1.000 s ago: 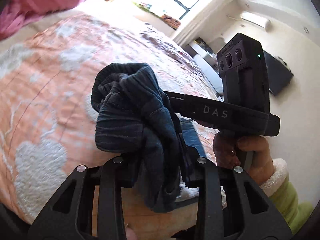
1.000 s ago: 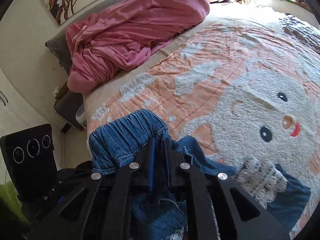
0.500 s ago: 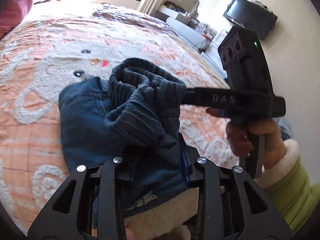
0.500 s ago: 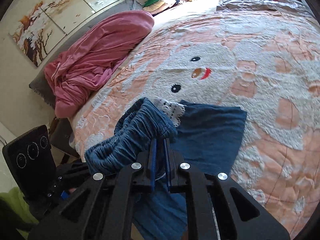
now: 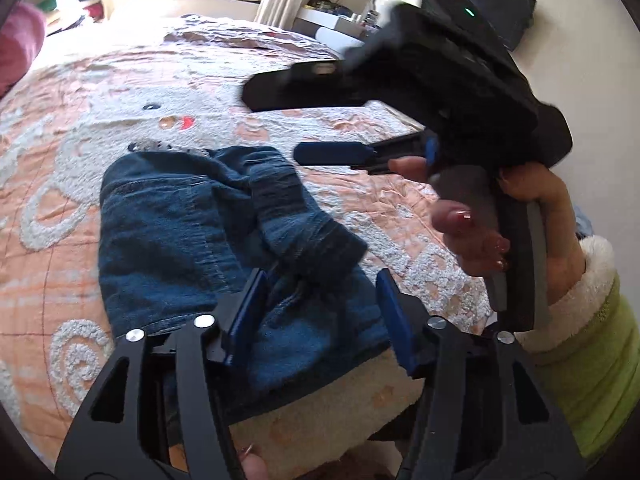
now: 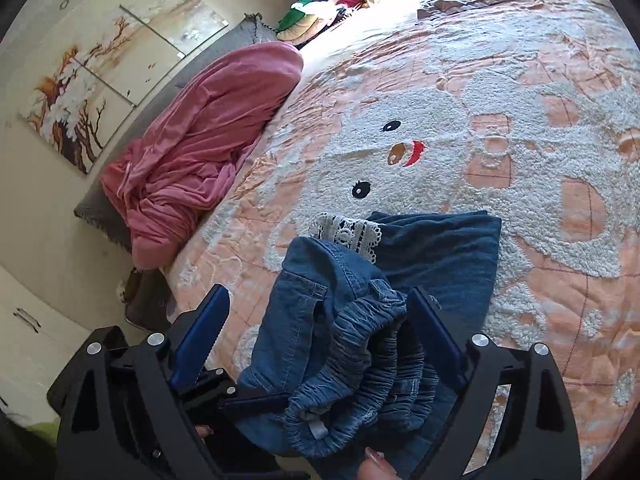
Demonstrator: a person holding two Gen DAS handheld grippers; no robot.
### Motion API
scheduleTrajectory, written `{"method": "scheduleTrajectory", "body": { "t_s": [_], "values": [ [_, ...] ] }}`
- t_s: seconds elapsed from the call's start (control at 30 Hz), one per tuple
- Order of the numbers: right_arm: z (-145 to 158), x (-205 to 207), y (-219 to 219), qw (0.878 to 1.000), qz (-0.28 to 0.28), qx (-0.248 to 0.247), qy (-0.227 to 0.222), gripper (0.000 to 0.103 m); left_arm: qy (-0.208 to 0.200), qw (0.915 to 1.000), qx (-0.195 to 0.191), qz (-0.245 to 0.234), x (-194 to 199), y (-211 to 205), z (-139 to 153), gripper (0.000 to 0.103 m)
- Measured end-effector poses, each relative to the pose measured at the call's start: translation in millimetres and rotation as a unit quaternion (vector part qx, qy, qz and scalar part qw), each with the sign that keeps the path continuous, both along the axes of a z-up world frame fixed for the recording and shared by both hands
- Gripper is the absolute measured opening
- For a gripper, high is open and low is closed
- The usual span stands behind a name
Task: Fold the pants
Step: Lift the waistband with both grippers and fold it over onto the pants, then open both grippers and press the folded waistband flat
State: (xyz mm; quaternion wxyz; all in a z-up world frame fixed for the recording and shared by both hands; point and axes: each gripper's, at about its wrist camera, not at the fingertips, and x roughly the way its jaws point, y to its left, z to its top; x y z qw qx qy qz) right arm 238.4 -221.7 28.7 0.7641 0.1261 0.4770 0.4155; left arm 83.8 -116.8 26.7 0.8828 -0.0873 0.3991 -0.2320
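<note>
From the left wrist camera, the small dark-blue denim pants point(image 5: 224, 236) lie in a loose fold on the peach bedspread with the white tufted snowman point(image 5: 80, 128), at the near edge of the bed. The left gripper point(image 5: 320, 316) has its blue-padded fingers point(image 5: 248, 312) spread wide apart, holding nothing; the gathered waistband hump sits directly ahead of the gap and partly between the tips. The right gripper point(image 5: 320, 128), held in a hand with painted nails point(image 5: 488, 232), hovers above and to the right of the cloth, its fingers also parted and free of the fabric.

From the right wrist camera, the pants point(image 6: 420, 264) run away from the lens, long axis pointing up the bed toward the snowman's face, a white lace hem point(image 6: 348, 232) peeking out at the far end. The elasticated waistband point(image 6: 360, 392) bulges up untidily between the open fingers point(image 6: 200, 336) of the right gripper point(image 6: 320, 340). A crumpled pink blanket point(image 6: 200, 148) lies well apart by the pillow.

Both grippers look about equally near; I judge the next move turns on that raised waistband, which lies straight ahead of each and wants flattening.
</note>
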Motion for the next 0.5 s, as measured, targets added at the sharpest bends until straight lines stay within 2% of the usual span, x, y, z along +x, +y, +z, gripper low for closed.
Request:
{"method": "scheduleTrajectory", "body": {
  "t_s": [0.1, 0.2, 0.23, 0.27, 0.3, 0.33, 0.37, 0.4, 0.5],
  "values": [
    [-12, 1, 5, 0.998, -0.006, -0.060, -0.008, 0.092, -0.009, 0.9997, 0.023, -0.006, -4, -8, -2, 0.057],
    [-28, 6, 4, 0.996, -0.009, -0.085, 0.009, 0.091, -0.006, 0.9996, 0.025, -0.009, -6, -9, -4, 0.058],
    [-33, 7, 4, 0.996, -0.010, -0.089, 0.013, 0.088, -0.004, 0.9997, 0.024, -0.010, -7, -9, -5, 0.058],
    [-35, 8, 5, 0.996, -0.007, -0.088, 0.016, 0.064, -0.003, 0.9997, 0.023, -0.010, -8, -8, -6, 0.058],
    [-37, 8, 5, 0.996, -0.002, -0.083, 0.019, 0.049, -0.002, 0.9997, 0.024, -0.010, -8, -8, -7, 0.058],
    [-37, 7, 6, 0.996, -0.001, -0.085, 0.017, 0.047, -0.003, 0.9996, 0.026, -0.009, -8, -9, -8, 0.058],
    [-36, 5, 8, 0.996, 0.003, -0.089, 0.007, 0.037, -0.003, 0.9996, 0.027, -0.009, -9, -9, -9, 0.058],
    [-32, 1, 10, 0.996, 0.009, -0.091, -0.007, 0.032, -0.002, 0.9996, 0.025, -0.009, -9, -9, -9, 0.058],
    [-16, -5, 4, 0.998, 0.004, -0.059, -0.027, 0.030, -0.005, 0.9997, 0.023, -0.010, -10, -10, -8, 0.058]
  ]
}}
